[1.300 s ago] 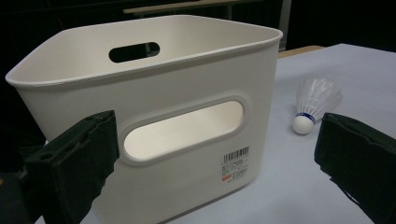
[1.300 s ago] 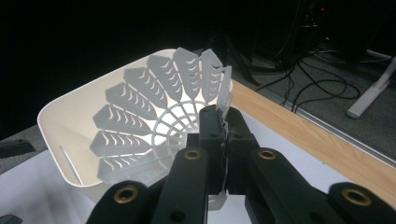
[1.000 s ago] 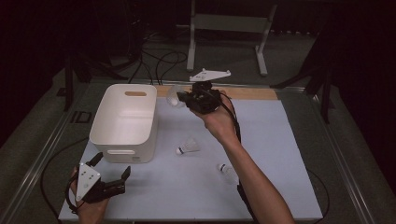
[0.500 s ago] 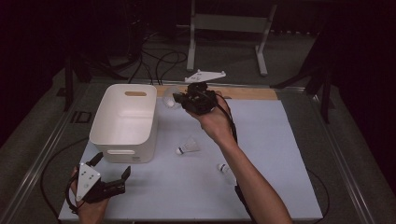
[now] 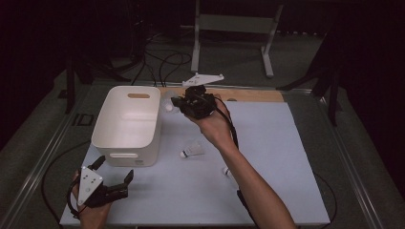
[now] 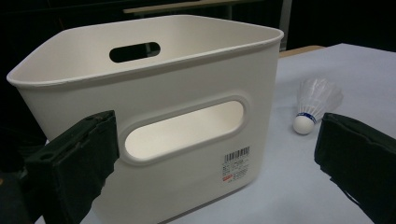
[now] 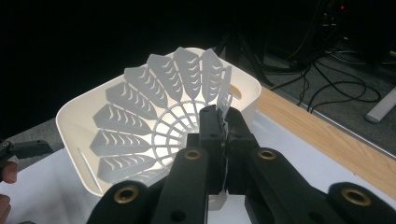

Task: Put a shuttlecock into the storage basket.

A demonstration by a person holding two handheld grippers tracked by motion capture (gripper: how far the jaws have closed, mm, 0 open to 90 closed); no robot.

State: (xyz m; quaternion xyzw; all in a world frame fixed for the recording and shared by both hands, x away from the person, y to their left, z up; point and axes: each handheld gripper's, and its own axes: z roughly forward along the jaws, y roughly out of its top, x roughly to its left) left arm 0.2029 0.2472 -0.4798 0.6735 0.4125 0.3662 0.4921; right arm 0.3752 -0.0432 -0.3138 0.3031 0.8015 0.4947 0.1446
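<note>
A white plastic bin (image 5: 125, 125) with handle slots stands on the left of the table. My right gripper (image 5: 187, 103) hovers just off the bin's far right corner, shut on the skirt of a white shuttlecock (image 7: 154, 126); in the right gripper view (image 7: 223, 127) the bin (image 7: 84, 116) lies behind it. A second shuttlecock (image 5: 191, 150) lies on the mat right of the bin, also in the left gripper view (image 6: 314, 103). A third (image 5: 227, 171) peeks out beside the right forearm. My left gripper (image 5: 114, 168) rests at the near left, open, facing the bin's front wall (image 6: 187, 135).
A pale mat (image 5: 286, 157) covers the table, with a wooden strip (image 5: 258, 94) along its far edge. Cables and a metal stand (image 5: 229, 24) sit on the floor beyond. Open mat lies to the right of the forearm.
The right gripper has shifted slightly left toward the bin with the shuttlecock still in its jaws. The left gripper has stayed put.
</note>
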